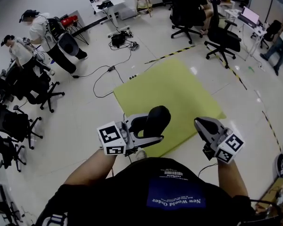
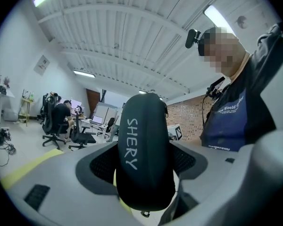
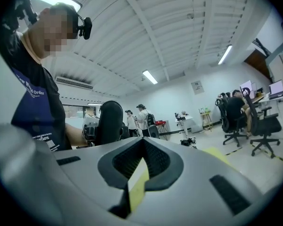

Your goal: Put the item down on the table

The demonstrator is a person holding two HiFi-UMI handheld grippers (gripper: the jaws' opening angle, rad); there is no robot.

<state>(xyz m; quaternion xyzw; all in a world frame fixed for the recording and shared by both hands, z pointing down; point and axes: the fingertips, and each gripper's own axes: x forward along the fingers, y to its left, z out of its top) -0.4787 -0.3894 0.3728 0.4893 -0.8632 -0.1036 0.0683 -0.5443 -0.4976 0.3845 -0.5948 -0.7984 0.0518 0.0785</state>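
While clamped by its sides between the fingers of the left gripper (image 1: 152, 130), the black oval case lettered SHERY (image 2: 144, 149) stands upright in the air, over the near edge of a yellow-green floor mat (image 1: 179, 93). The right gripper (image 1: 203, 125) has its fingers together, holding nothing.

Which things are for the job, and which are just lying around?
For the job: black case, clamped in the left hand-held gripper; right hand-held gripper, shut and empty.
Just around: green mat, office chairs, floor cables.
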